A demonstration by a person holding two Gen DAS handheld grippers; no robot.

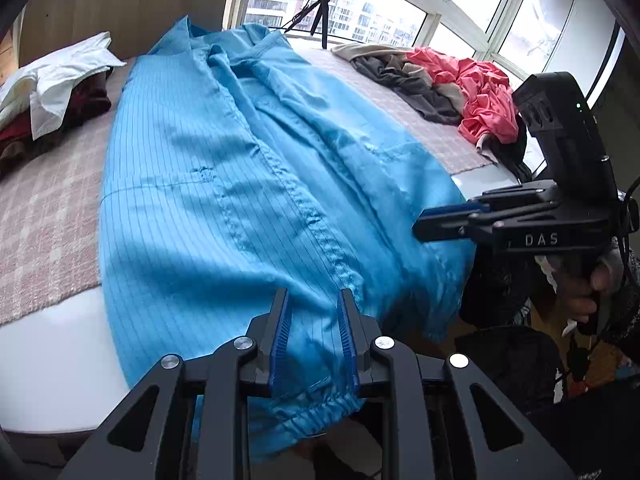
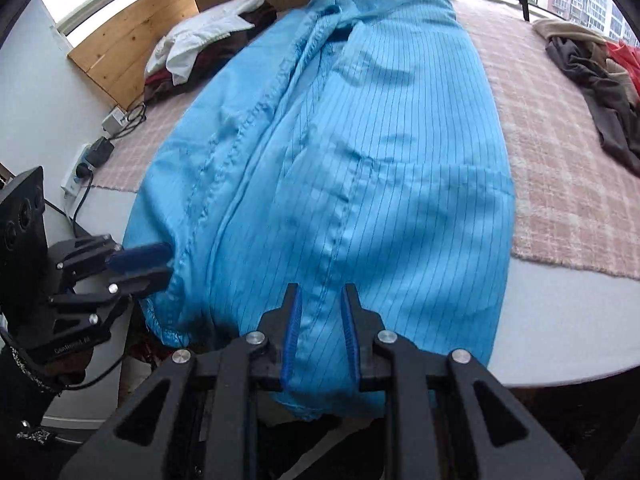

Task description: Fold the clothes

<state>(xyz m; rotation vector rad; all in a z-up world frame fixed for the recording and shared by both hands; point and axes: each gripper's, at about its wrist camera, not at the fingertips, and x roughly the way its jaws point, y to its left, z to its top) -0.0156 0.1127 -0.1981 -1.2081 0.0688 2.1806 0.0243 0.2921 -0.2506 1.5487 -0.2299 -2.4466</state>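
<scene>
The left gripper (image 1: 314, 300) has its blue-padded fingers (image 1: 280, 332) spread, with the gathered elastic hem of the blue garment (image 1: 224, 168) lying between them; whether they pinch the cloth cannot be told. The right gripper (image 2: 322, 294) stands the same way, fingers (image 2: 294, 328) apart with the garment's near hem between them. In the left wrist view the right gripper's side reads "DAS", and a hand (image 1: 592, 296) holds its handle; in the right wrist view the left gripper carries small white lettering, too blurred to read. The pinstriped garment lies lengthwise away from both grippers, hem near, collar toward the window, on a pink checked blanket (image 2: 560, 184) over the bed. Only the right wrist view shows a power strip (image 2: 78, 172) and wooden panel (image 2: 132, 40); both show a white cloth (image 1: 60, 76) at left and a pile with coral fabric (image 1: 480, 92) at right.
</scene>
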